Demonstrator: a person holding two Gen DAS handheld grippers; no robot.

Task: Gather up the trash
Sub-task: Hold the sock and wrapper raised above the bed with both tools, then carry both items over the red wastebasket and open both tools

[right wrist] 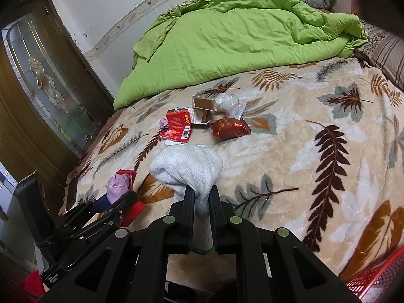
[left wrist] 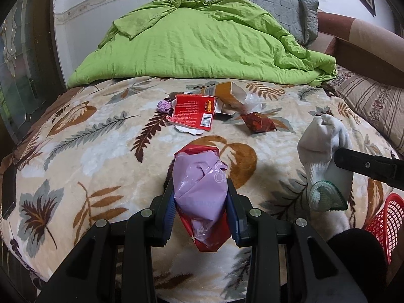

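Here, the left gripper (left wrist: 200, 197) has its jaws clamped on a crumpled lilac plastic wrapper bundled with red foil (left wrist: 202, 189), held above the near edge of the leaf-patterned beige blanket (left wrist: 88, 151). The right gripper (right wrist: 200, 202) pinches a white knitted sock (right wrist: 188, 169), also lifted over the blanket's near edge. A red mesh plastic basket (right wrist: 378, 277) shows only at the near right corner; its contents are out of sight. Toward the middle of the blanket, near its far edge, lies a cluster: a torn red cardboard box (left wrist: 194, 113), an open tan carton (left wrist: 224, 92) whose inside looks bare, a small purple paper ball (left wrist: 164, 106), a dark red foil packet (left wrist: 257, 123) and a clear plastic scrap (right wrist: 231, 104). A green quilt (left wrist: 197, 40) is heaped beyond.
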